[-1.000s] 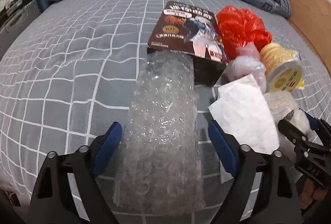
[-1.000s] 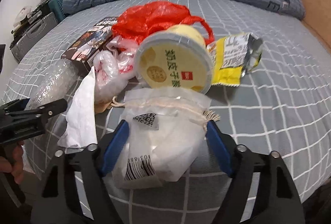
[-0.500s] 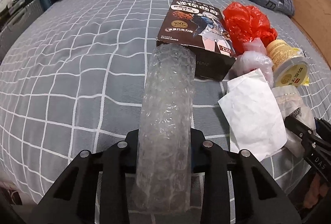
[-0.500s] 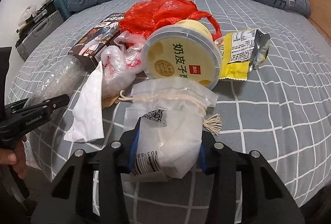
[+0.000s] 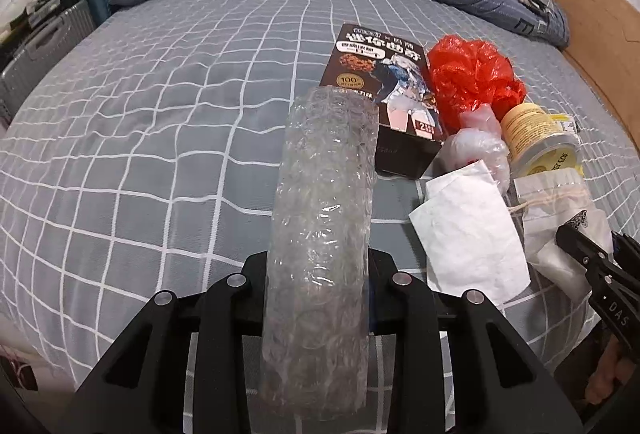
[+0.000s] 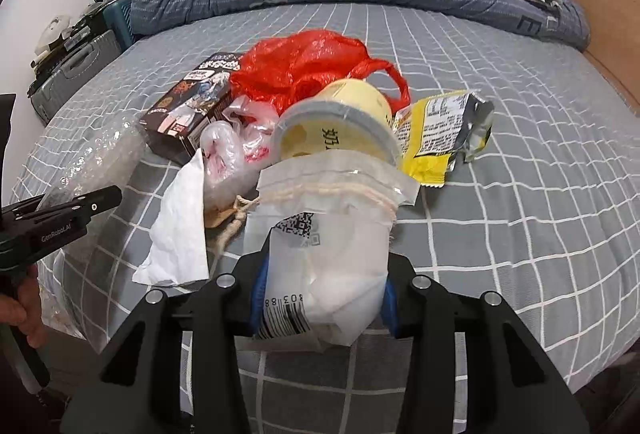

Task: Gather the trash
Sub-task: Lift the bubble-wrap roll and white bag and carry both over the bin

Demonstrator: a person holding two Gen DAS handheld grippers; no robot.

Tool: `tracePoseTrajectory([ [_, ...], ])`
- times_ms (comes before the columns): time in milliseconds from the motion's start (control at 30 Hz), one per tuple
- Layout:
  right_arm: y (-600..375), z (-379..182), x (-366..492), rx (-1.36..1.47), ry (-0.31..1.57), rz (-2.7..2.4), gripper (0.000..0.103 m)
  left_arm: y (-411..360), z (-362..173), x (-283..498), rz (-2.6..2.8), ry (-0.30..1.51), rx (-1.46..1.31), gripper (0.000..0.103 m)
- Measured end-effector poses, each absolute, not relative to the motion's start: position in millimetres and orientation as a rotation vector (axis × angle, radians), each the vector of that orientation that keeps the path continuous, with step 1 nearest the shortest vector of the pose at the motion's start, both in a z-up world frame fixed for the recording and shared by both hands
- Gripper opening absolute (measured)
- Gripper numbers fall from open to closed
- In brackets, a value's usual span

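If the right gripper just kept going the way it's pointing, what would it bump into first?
Probably the yellow tub. The right gripper is shut on the white pouch, and the tub lies on its side just past the pouch's far end, though depth is hard to judge.

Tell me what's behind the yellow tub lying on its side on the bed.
Behind the yellow tub sits a crumpled red plastic bag, one handle looping round the tub's right. Anything underneath the bag is covered.
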State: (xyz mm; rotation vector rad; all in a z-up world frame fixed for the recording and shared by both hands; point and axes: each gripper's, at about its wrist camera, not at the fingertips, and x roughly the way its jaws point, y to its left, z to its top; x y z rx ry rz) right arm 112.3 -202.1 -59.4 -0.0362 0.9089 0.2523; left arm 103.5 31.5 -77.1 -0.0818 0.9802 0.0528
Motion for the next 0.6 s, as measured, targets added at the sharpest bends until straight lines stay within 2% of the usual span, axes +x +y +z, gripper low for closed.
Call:
tracePoseTrajectory([
  [600, -205.9, -23.8, 91.1, -0.038, 0.839, 0.224, 0.041, 25.5, -47.2, 70.8, 0.052, 0.933, -0.106, 0.034],
])
